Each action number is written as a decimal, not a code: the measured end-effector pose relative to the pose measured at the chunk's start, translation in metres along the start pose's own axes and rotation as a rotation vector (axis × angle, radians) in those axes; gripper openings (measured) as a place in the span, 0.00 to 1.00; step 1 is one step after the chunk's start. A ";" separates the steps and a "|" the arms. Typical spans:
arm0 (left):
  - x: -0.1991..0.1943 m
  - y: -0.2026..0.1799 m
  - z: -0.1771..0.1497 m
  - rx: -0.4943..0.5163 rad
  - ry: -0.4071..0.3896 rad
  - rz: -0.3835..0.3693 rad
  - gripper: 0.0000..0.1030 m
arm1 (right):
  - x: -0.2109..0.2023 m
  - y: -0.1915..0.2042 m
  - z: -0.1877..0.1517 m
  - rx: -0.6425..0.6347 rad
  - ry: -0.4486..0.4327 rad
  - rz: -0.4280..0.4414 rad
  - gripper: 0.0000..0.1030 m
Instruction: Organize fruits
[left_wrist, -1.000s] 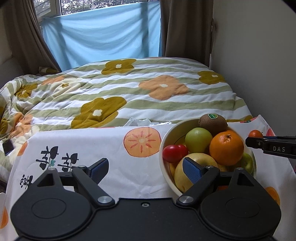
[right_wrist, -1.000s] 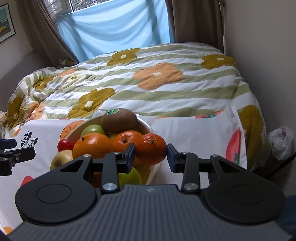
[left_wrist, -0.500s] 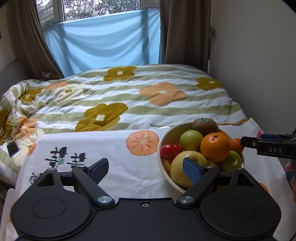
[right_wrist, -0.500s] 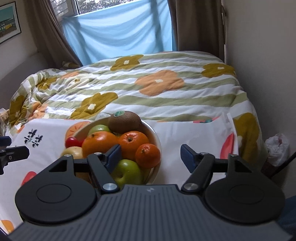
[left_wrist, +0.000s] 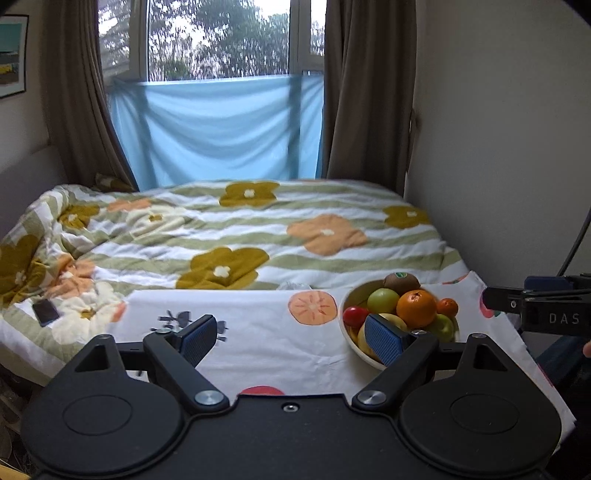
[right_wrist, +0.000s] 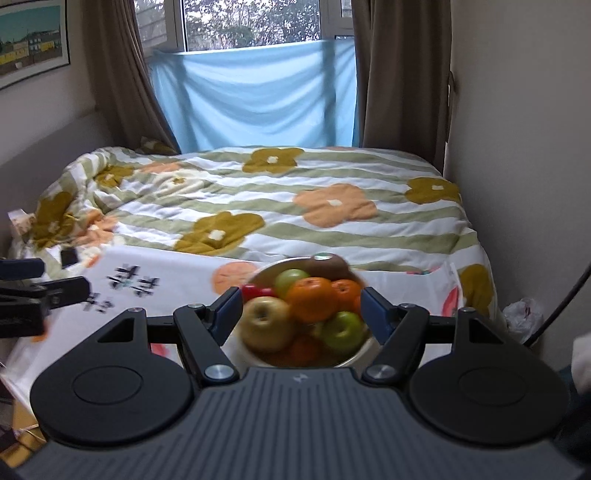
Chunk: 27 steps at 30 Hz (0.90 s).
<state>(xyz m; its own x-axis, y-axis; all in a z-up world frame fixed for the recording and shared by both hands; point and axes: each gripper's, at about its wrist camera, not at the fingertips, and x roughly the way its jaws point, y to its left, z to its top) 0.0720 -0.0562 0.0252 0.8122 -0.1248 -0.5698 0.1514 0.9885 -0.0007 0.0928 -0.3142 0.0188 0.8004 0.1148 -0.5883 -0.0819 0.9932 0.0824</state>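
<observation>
A cream bowl (right_wrist: 354, 356) heaped with fruit sits on the printed cloth (left_wrist: 258, 343) at the foot of the bed, with both the left gripper (left_wrist: 291, 338) and the right gripper (right_wrist: 301, 314) spread wide and empty above it. The round, smooth-skinned fruit looks light but prone to roll, so each piece is probably best pinched across its widest part, gently for the soft kiwi (left_wrist: 401, 282). A second earlier the right gripper pinched the small mandarin (right_wrist: 345, 290), which now lies in the bowl; both grippers have drawn back and up.
</observation>
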 end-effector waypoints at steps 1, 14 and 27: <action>-0.007 0.003 -0.001 -0.004 -0.010 0.005 0.87 | -0.008 0.007 -0.001 0.007 0.001 -0.002 0.83; -0.066 0.029 -0.034 -0.034 -0.046 0.031 1.00 | -0.070 0.054 -0.036 -0.006 -0.002 -0.084 1.00; -0.073 0.033 -0.045 -0.014 -0.039 0.045 1.00 | -0.071 0.057 -0.053 0.033 0.034 -0.118 1.00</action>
<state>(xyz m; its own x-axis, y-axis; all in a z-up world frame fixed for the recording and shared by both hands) -0.0077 -0.0109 0.0292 0.8393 -0.0827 -0.5373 0.1059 0.9943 0.0124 -0.0005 -0.2647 0.0231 0.7830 -0.0015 -0.6221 0.0317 0.9988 0.0375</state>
